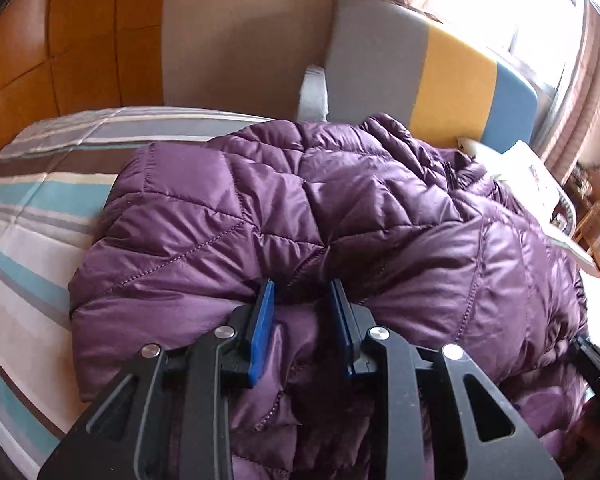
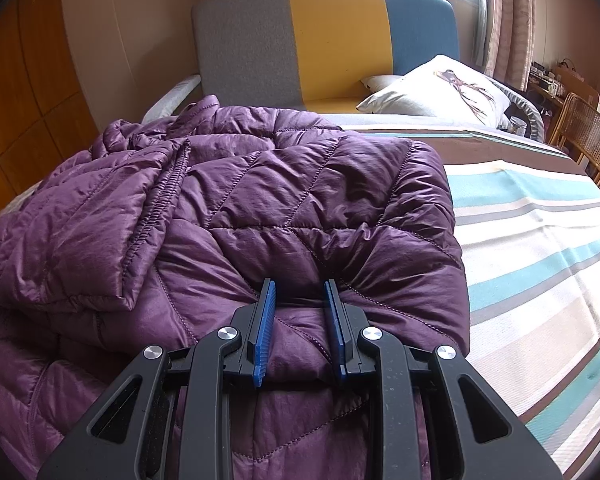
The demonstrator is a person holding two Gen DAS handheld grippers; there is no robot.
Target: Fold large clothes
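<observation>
A purple quilted puffer jacket lies bunched and partly folded on the striped bed. My left gripper has a thick fold of the jacket between its blue pads, near the jacket's left edge. My right gripper likewise has a fold of the same jacket between its blue pads, near the jacket's right edge. In both, the pads stand apart by the width of the padded fold and the fabric puckers around them. An elastic-edged sleeve or hem lies over the jacket's left part in the right wrist view.
The bed cover has teal, white, grey and brown stripes. A grey, yellow and blue headboard stands behind. A white pillow lies at the head. Wooden wardrobe panels are at the left, a cane chair at the right.
</observation>
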